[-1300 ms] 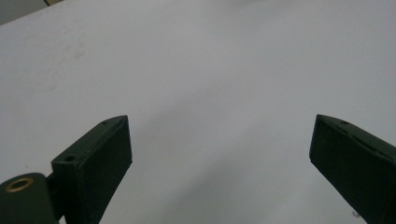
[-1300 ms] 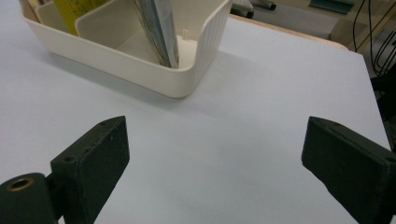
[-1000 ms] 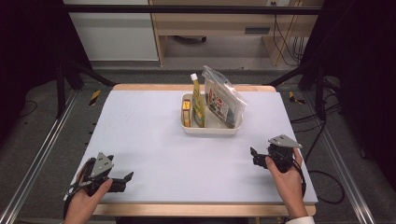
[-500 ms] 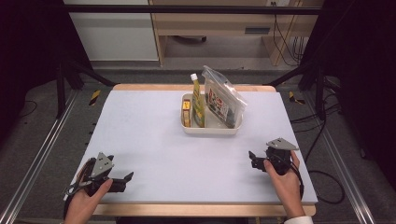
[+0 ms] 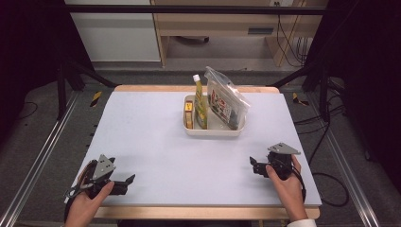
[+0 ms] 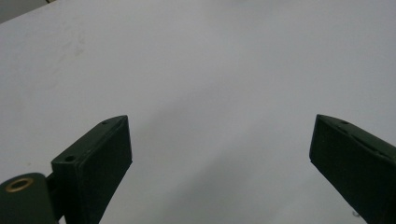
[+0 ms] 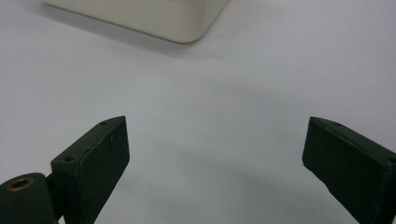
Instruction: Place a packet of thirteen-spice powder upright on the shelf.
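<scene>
A cream tray [image 5: 213, 131] stands at the table's far middle. In it are a yellow-green bottle [image 5: 199, 101] with a white cap, a small orange box [image 5: 189, 114] and a clear printed bag [image 5: 226, 100] leaning to the right. My left gripper [image 5: 126, 181] rests near the front left corner, open, with bare table between its jaws [image 6: 219, 154]. Near the front right, my right gripper [image 5: 253, 165] is open too and holds nothing. In the right gripper view [image 7: 215, 149] the tray's corner [image 7: 187, 23] lies ahead, well apart from the jaws.
The white table top [image 5: 142, 127] is bordered by a wooden edge. Beyond it stand a wooden shelf unit [image 5: 222, 28] and black stand legs [image 5: 71, 71] on both sides. Cables [image 5: 326, 184] lie on the floor at the right.
My right gripper has shifted slightly left and toward the table's front edge. The left gripper and the tray's contents have not moved.
</scene>
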